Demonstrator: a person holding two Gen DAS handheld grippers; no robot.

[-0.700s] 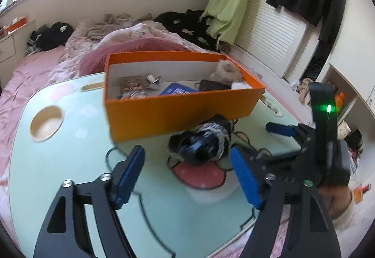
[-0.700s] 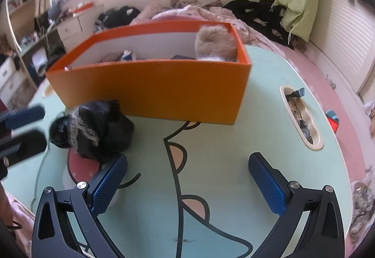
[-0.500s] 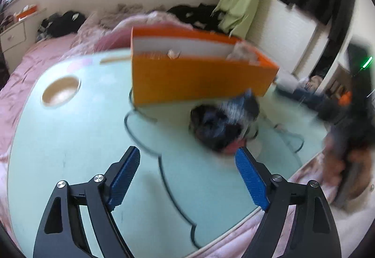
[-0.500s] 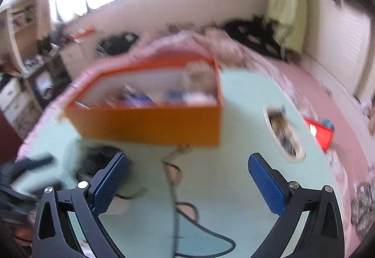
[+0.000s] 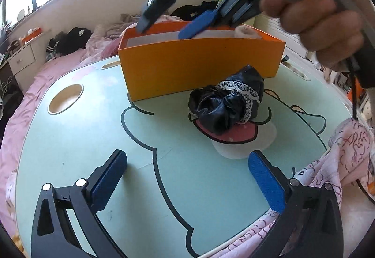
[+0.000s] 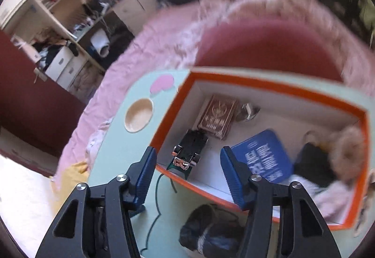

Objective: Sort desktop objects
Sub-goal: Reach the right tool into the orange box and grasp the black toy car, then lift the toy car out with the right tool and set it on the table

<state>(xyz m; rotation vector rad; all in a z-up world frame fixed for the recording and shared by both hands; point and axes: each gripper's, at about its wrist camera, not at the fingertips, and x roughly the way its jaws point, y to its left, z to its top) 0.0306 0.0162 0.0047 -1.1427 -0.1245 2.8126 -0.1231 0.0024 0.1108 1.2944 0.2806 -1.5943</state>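
- Left wrist view: the left gripper [image 5: 185,178] fills the bottom of the frame, its blue pads spread wide with only bare tabletop between them.
- The mint-green table [image 5: 70,145] carries a black cartoon outline and a round wooden cup recess [image 5: 66,98] at centre left.
- A black satin pouch with white lace trim [image 5: 228,103] lies at centre right of the frame on a pink printed patch, just in front of the orange box [image 5: 199,65].
- Across the top, the right gripper [image 5: 178,21] hangs over the box's rim, held by a hand [image 5: 321,16] at upper right.
- A pink patterned cloth [image 5: 337,159] drapes off the table's edge at lower right.
- Right wrist view: blurred. The right gripper [image 6: 187,171] points down into the orange box [image 6: 276,88], its jaws partly spread and gripping nothing.
- In the gap between the pads, on the box's white floor, lies a small black and chrome device [image 6: 191,150]; what it is cannot be told.
- Further up sits a dark red card box [image 6: 219,117]; to the right a blue card [image 6: 263,157] and, at the right edge, a beige furry ball [image 6: 346,152].
- The black pouch [image 6: 208,234] shows at bottom centre, outside the box on the table [image 6: 117,154].
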